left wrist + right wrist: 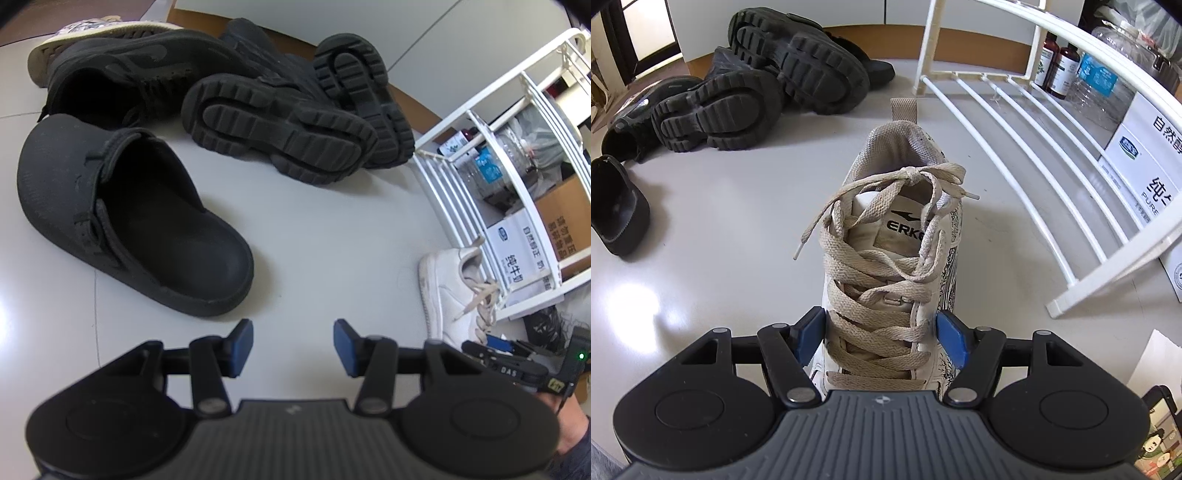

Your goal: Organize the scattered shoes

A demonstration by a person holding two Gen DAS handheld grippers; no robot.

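Two grippers are in play. Our right gripper (882, 341) straddles the white sneaker (897, 236) across its laced forefoot; the blue pads (955, 341) sit against both flanks, so we judge the shoe gripped. The heel points away from the tool, and the white rack (1027, 162) lies ahead and to the right. We should lift straight, keep the sole level, and clear the rack's front bar before setting the sneaker on the rails, watching that loose laces do not snag. Our left gripper (293, 345) hangs half open and empty above bare floor; the black clog (122, 210) lies ahead and to its left, the boots (295, 122) beyond.
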